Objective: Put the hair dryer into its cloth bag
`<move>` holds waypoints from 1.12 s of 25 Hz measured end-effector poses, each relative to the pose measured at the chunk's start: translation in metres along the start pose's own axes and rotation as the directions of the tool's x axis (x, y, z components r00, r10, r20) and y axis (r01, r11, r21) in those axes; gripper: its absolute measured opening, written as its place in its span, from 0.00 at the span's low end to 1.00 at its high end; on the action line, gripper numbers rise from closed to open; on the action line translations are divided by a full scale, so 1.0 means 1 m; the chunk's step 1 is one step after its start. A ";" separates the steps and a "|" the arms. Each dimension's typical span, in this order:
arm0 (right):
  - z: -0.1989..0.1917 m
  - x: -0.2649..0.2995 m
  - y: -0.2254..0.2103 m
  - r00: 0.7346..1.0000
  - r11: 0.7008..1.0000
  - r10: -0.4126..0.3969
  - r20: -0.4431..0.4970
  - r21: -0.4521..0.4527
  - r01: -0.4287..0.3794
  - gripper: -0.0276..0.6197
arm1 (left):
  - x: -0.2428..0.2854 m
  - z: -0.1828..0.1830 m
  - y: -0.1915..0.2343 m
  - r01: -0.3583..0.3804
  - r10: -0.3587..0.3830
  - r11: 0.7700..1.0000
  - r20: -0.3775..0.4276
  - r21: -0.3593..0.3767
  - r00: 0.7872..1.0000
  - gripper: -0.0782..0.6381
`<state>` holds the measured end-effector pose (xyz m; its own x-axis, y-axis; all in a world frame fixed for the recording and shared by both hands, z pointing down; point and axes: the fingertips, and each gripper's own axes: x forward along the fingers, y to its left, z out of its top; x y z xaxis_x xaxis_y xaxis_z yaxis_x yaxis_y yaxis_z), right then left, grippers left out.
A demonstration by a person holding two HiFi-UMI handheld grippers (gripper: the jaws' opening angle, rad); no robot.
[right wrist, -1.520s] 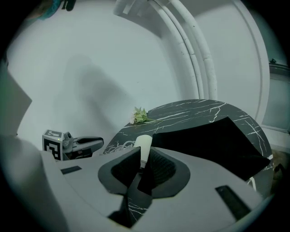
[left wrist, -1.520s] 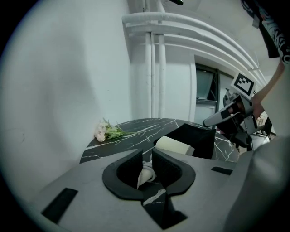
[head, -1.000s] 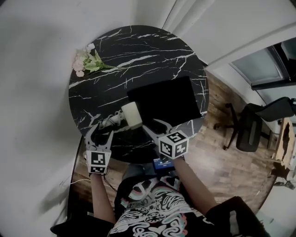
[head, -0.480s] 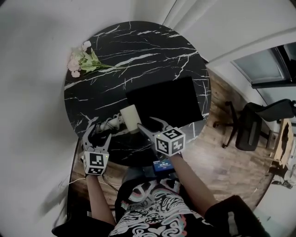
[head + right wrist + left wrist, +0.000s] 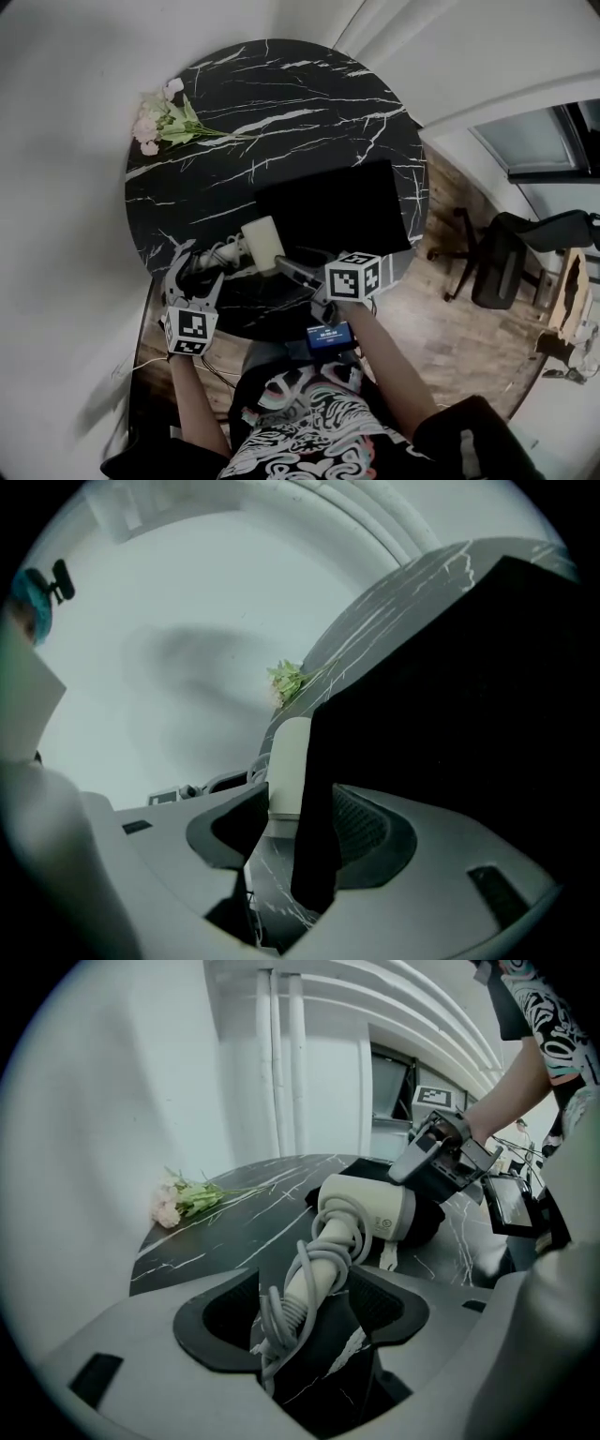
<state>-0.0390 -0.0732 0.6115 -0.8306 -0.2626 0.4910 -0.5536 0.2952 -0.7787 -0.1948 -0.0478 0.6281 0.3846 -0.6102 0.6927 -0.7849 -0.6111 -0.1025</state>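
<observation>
Black cloth bag [image 5: 342, 206] lies on the round marble table [image 5: 281, 103], the cream hair dryer [image 5: 262, 242] at its near left edge, not yet inside. Both claws have just been opening: left claw [image 5: 202, 262] wide around the dryer's handle, right claw [image 5: 292, 267] wide around the bag's edge. Next, both likely must pinch. Pink flowers [image 5: 164, 117] lie far left; wood floor [image 5: 441, 309] right.

I wear a short-sleeved black T-shirt [image 5: 309, 427] printed with white swirling shapes. My left gripper [image 5: 199, 267] and right gripper [image 5: 298, 277] have pale grey shells with black ribbed pads [image 5: 234, 1312]. Each carries a white cube [image 5: 192, 330] of black square markers.
</observation>
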 end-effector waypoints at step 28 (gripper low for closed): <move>0.015 -0.025 0.025 0.995 0.968 -0.092 -0.036 -0.239 0.081 0.08 | 0.016 -0.014 -0.003 0.109 -0.062 0.955 -0.173 0.276 0.983 0.39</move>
<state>-0.0308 -0.0727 0.5743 -0.7776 -0.2551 0.5747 -0.6172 0.4839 -0.6203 -0.1929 -0.0489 0.6499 0.3428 -0.4746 0.8107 -0.5737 -0.7891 -0.2195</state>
